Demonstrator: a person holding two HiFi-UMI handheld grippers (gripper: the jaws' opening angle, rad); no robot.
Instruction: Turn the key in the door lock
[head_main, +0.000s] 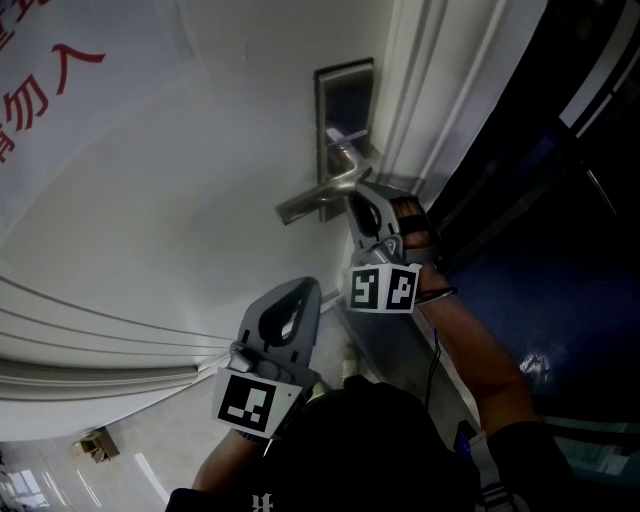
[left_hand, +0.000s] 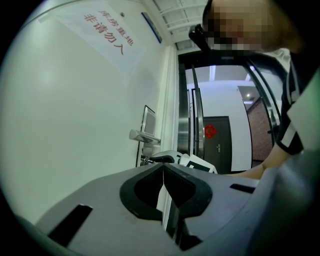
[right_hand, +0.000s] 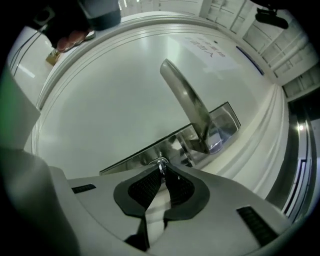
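Observation:
The white door (head_main: 180, 200) carries a steel lock plate (head_main: 345, 110) with a lever handle (head_main: 318, 198) pointing left. My right gripper (head_main: 362, 198) is pressed up to the plate just below the handle. In the right gripper view its jaws (right_hand: 161, 171) are shut on the small metal key (right_hand: 161, 163), which sits in the lock plate (right_hand: 145, 152) under the lever handle (right_hand: 187, 102). My left gripper (head_main: 288, 318) hangs back from the door, lower left of the lock. Its jaws (left_hand: 163, 169) are shut on nothing and face the handle (left_hand: 145, 136).
A sheet with red characters (head_main: 45, 65) is stuck on the door at the upper left. The door frame and a dark glass panel (head_main: 560, 170) run along the right. A dark door with a red ornament (left_hand: 211, 131) stands down the corridor. A small box (head_main: 95, 445) lies on the floor.

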